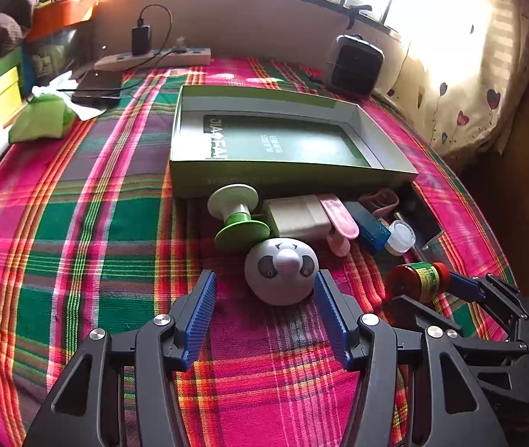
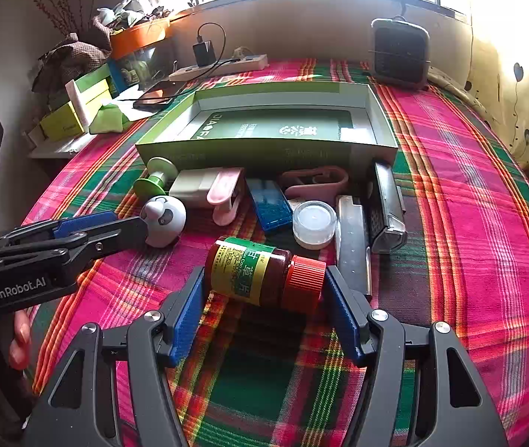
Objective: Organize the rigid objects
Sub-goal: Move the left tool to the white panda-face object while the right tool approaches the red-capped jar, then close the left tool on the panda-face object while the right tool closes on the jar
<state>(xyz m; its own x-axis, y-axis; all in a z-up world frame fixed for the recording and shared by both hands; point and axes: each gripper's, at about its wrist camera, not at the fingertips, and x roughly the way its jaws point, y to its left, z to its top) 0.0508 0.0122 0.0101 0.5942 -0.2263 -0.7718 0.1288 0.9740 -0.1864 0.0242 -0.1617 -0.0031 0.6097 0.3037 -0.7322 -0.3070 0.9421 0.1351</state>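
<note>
A round white panda toy point(image 1: 281, 273) lies on the plaid cloth between the blue pads of my left gripper point(image 1: 264, 285). Its right pad touches the toy; the left pad stands well clear, so the jaws are open. My right gripper point(image 2: 264, 283) is shut end to end on a brown medicine bottle point(image 2: 249, 273) with a red cap, also seen as the bottle point(image 1: 417, 281) from the left wrist. Behind both, an open green box point(image 1: 290, 177) lies empty, with a green-and-white spool point(image 1: 238, 216), a beige box point(image 1: 298, 216), a pink clip point(image 1: 339, 219), a blue case point(image 2: 270, 205) and a white jar point(image 2: 314, 223) along its front.
A metal grater point(image 2: 385, 205) and a silver bar point(image 2: 352, 238) lie right of the jar. A small fan point(image 2: 400, 52) stands at the back right. A power strip point(image 1: 152, 59) and a phone point(image 1: 97, 87) are at the back left, and a pillow point(image 1: 469, 93) is far right.
</note>
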